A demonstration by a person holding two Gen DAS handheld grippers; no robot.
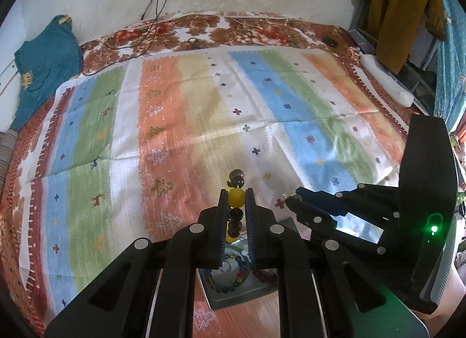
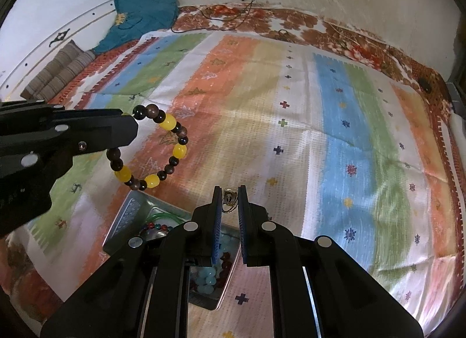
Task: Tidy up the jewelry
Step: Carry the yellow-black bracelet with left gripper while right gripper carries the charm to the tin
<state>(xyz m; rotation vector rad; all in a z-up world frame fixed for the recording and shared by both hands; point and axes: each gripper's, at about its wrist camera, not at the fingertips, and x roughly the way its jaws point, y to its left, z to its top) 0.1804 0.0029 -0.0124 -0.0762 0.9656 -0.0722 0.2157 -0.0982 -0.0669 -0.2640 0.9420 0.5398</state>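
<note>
Two grippers lift jewelry above a metal tray [image 2: 122, 221]
We clamp a beaded bracelet [image 2: 163, 148] in the left gripper [image 1: 236, 201] and a small metal piece [image 2: 229, 198] in the right gripper [image 2: 229, 201] (more beads wait in the tray, so sorting looks unfinished)

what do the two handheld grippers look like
Both the left gripper and right gripper are matte black plastic linkages with round silver pivot pins and blue ribbed pads lining the jaws. The right gripper's body carries a small green light.

Black hand-held gripper [image 1: 236, 196], blue pads, silver rivets.
</note>
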